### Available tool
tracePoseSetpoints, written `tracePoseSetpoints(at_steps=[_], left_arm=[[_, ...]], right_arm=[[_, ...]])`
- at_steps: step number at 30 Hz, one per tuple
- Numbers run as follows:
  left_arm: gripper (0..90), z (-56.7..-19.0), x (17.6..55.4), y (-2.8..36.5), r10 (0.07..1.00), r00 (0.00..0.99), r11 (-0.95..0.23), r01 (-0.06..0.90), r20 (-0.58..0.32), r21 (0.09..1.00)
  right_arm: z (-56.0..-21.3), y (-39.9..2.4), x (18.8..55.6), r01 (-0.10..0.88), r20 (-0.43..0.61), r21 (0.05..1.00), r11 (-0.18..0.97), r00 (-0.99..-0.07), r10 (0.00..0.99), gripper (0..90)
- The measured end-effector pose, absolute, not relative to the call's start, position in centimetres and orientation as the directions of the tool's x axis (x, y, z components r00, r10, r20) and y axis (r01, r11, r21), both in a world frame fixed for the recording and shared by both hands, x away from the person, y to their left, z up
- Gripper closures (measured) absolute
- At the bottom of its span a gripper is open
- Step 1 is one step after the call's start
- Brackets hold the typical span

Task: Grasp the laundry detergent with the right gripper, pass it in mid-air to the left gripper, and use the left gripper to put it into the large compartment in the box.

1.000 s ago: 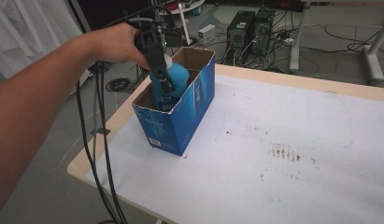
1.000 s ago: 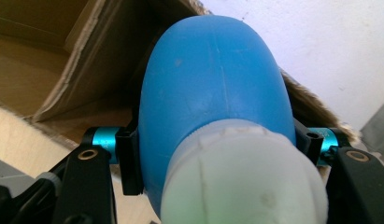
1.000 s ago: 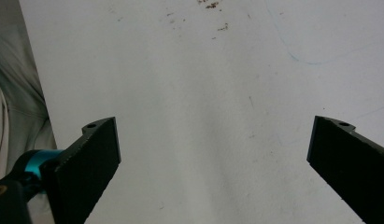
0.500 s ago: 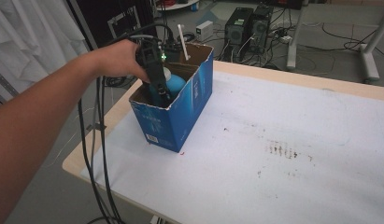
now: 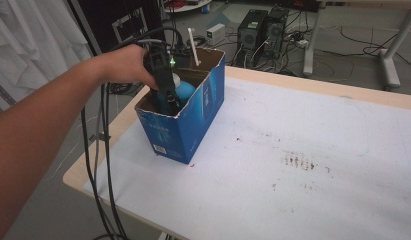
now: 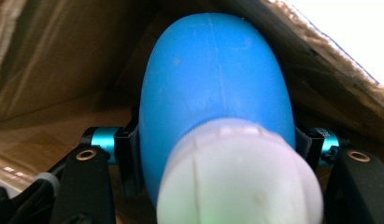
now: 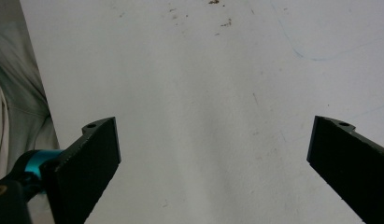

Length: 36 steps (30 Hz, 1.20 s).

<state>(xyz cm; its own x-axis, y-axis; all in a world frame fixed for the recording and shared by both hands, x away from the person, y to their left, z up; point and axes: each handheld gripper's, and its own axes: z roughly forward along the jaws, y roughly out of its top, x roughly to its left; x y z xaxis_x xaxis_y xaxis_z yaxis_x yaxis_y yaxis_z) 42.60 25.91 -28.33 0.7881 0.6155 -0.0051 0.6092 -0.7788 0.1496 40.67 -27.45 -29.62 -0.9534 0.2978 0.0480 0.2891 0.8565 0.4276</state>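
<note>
A blue rubber bulb [image 6: 217, 88] with a white cap [image 6: 236, 182] sits between the jaws of my left gripper [image 6: 217, 149], whose pads press on its two sides. From above, that left gripper [image 5: 165, 97] reaches down into an open blue cardboard box [image 5: 193, 125] at the table's left end, and the blue bulb [image 5: 185, 90] shows just below the rim. Brown cardboard walls surround the bulb. My right gripper [image 7: 213, 154] hangs over the white table top [image 7: 217, 70], jaws wide apart with nothing between them.
A white stick [image 5: 193, 46] stands up at the far end of the box. Black cables [image 5: 100, 150] trail from the left gripper over the table's left edge. Faint brown stains [image 5: 298, 161] mark the white table cover. Computer cases [image 5: 263, 30] stand on the floor beyond.
My left hand has sunk deeper into the box, carrying the blue bulb down with it. The box stays in place.
</note>
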Motion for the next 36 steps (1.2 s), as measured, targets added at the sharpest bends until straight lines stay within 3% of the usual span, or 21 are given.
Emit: tracePoseSetpoints(at_steps=[21, 24, 26, 36], left_arm=[[22.4, -22.6, 41.7, 27.2, 0.68, 0.733, -0.681, 0.645, -0.025, 0.347], [22.2, -21.8, 41.5, 26.8, 0.675, 0.737, -0.681, 0.636, -0.025, 0.363], [17.1, -21.2, 41.4, 26.3, 0.68, 0.734, -0.675, 0.631, -0.012, 0.382], [17.1, -19.7, 40.9, 22.4, 0.623, 0.781, -0.727, 0.562, 0.034, 0.395]], right_arm=[[-29.5, -27.3, 40.3, 0.286, 0.038, 0.43, 0.856, -0.953, 0.299, 2.0], [-29.4, -27.4, 40.2, 0.285, 0.038, 0.432, 0.856, -0.954, 0.298, 2.0], [-29.3, -27.5, 40.2, 0.289, 0.038, 0.435, 0.853, -0.952, 0.303, 2.0], [-29.2, -27.6, 40.1, 0.299, 0.039, 0.446, 0.844, -0.948, 0.315, 2.0]])
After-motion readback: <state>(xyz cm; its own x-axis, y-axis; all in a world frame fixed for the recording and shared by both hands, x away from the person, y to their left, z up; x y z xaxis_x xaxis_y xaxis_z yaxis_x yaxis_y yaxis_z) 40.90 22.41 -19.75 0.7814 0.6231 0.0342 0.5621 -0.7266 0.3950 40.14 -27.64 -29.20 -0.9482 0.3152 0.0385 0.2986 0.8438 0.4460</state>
